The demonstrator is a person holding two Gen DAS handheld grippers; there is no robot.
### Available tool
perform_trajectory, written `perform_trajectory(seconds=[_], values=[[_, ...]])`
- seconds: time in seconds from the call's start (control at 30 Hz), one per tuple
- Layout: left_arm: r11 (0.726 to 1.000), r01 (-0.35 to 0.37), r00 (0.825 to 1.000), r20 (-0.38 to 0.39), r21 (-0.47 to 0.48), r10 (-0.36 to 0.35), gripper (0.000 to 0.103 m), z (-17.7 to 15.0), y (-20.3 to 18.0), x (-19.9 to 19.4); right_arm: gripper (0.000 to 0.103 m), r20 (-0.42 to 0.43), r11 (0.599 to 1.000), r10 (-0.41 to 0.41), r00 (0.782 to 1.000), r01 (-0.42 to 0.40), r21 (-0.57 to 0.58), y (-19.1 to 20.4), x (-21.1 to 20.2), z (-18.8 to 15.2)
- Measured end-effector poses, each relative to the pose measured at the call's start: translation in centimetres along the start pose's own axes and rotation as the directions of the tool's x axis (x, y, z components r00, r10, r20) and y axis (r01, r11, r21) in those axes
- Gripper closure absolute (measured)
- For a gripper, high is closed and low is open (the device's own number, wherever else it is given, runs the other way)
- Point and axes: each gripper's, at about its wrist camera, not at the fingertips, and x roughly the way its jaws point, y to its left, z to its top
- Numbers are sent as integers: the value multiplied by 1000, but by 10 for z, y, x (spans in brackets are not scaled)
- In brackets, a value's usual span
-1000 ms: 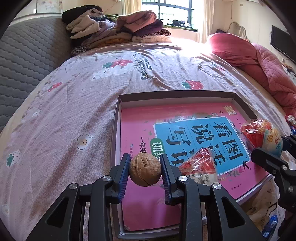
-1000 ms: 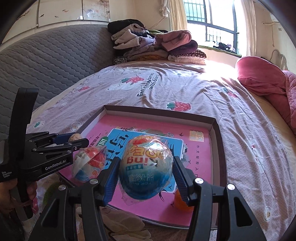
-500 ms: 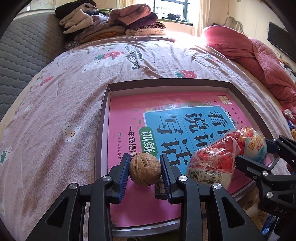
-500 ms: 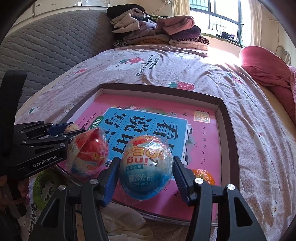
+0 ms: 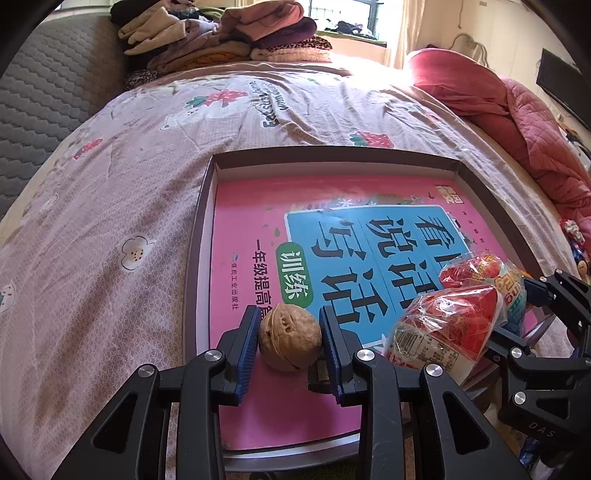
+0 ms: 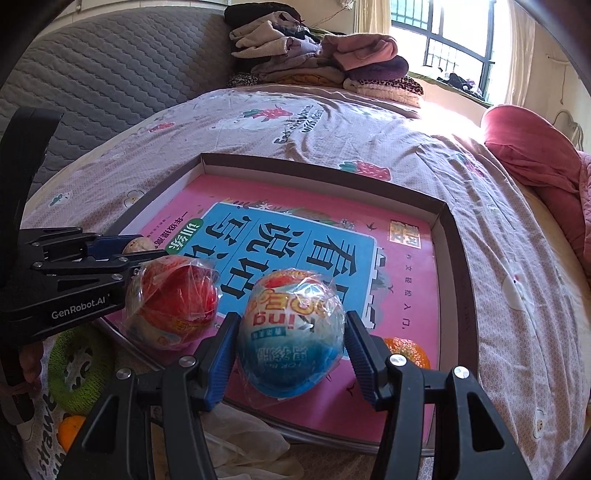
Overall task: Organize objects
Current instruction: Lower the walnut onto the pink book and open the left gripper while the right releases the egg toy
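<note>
left tool (image 5: 289,338) grips a walnut (image 5: 289,342), seam upright, by the tray (image 5: 332,157)'s near-left edge; right tool (image 6: 290,345) grips a wrapped egg (image 6: 291,332), its far half bare.

Home bedroom: bed (image 5: 110,229) with strawberry-print sheet, folded clothes pile (image 5: 221,33), pink quilt (image 5: 517,122), barred window (image 6: 443,48).

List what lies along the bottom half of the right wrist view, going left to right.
Left gripper → green ring → red wrapped egg → blue wrapped egg, clamped in the right gripper → orange → tray's right wall.
</note>
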Motion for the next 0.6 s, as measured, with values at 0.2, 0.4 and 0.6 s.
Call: perform_trajectory(seconds=[0.2, 0.4, 0.6], values=[[1000, -3, 1000, -4, -2, 3, 66, 0, 1, 0, 47, -4, 1000, -16, 1000, 16, -15, 2, 0, 0], [1000, -9, 1000, -11, -8, 9, 59, 0, 3, -2, 46, -2, 999, -33, 999, 33, -15, 0, -2, 2], [1000, -30, 1000, 3, 5, 30, 59, 0, 0, -11, 46, -6, 999, -41, 999, 41, -10, -1, -4, 3]])
